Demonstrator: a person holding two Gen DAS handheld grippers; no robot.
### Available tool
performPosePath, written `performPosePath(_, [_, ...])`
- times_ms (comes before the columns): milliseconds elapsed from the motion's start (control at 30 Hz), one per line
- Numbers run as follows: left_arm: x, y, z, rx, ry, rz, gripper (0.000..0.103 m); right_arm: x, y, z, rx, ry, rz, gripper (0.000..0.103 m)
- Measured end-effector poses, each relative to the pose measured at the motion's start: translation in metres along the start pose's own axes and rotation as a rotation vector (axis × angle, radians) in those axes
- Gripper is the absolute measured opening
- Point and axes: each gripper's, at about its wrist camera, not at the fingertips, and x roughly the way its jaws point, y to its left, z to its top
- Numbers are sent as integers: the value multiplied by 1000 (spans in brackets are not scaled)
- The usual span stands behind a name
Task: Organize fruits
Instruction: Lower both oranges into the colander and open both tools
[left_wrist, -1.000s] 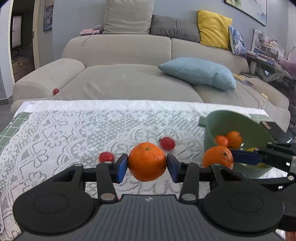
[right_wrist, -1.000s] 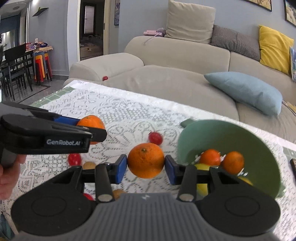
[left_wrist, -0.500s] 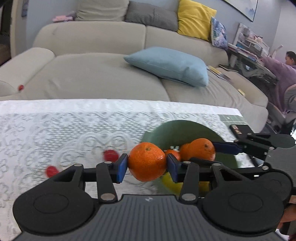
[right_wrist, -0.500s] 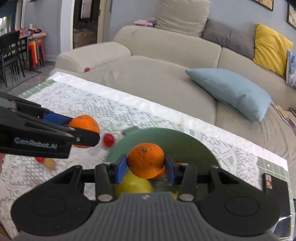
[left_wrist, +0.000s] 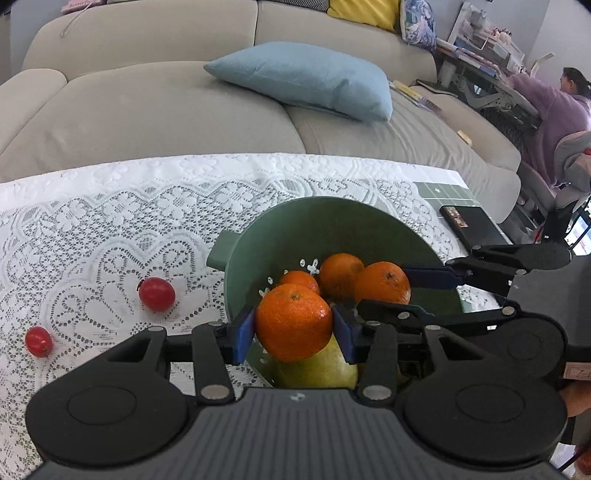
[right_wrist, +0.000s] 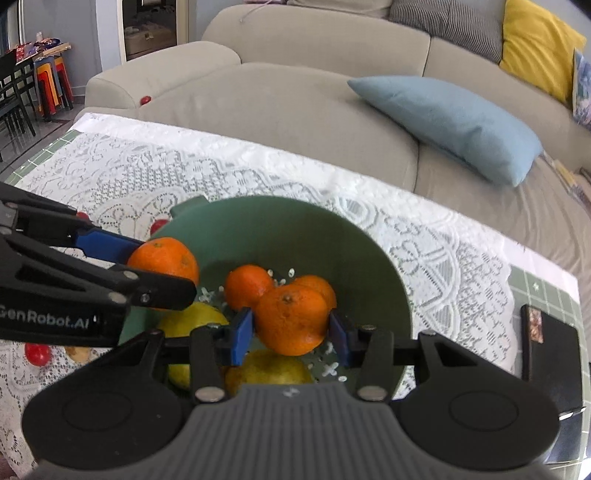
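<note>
My left gripper (left_wrist: 293, 330) is shut on an orange (left_wrist: 293, 325) and holds it over the near left rim of the green bowl (left_wrist: 332, 221). My right gripper (right_wrist: 291, 326) is shut on another orange (right_wrist: 291, 317) and holds it above the middle of the bowl (right_wrist: 280, 218). The bowl holds two smaller oranges (right_wrist: 247, 286) and yellow-green fruits (right_wrist: 267, 369). In the left wrist view the right gripper's orange (left_wrist: 382, 282) hangs over the bowl. In the right wrist view the left gripper's orange (right_wrist: 164, 258) sits at the bowl's left edge.
Two small red fruits (left_wrist: 157, 294) (left_wrist: 38, 341) lie on the lace tablecloth (left_wrist: 110, 221) left of the bowl. A black phone (right_wrist: 550, 350) lies right of the bowl. A beige sofa with a blue cushion (left_wrist: 306, 79) stands behind the table.
Both grippers have carried their oranges rightward and forward, from over the tablecloth to over the green bowl. Both stay shut on their oranges.
</note>
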Motion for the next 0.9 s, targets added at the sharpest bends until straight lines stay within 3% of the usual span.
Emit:
performPosePath(167, [4,1,0,0,7,1,52,10,-1,-1,12,7,44,42])
performPosePath(700, [12,3,1,4,23,-23,54,25,10,4,-20,49,46,41])
performPosePath(867, [9,3,0,-1,24,-25,57,21,11,4,-28,59,33,46])
performPosePath(900, [8,4,0,-4,21,-31,59,21,10,4,-28,61,27,52])
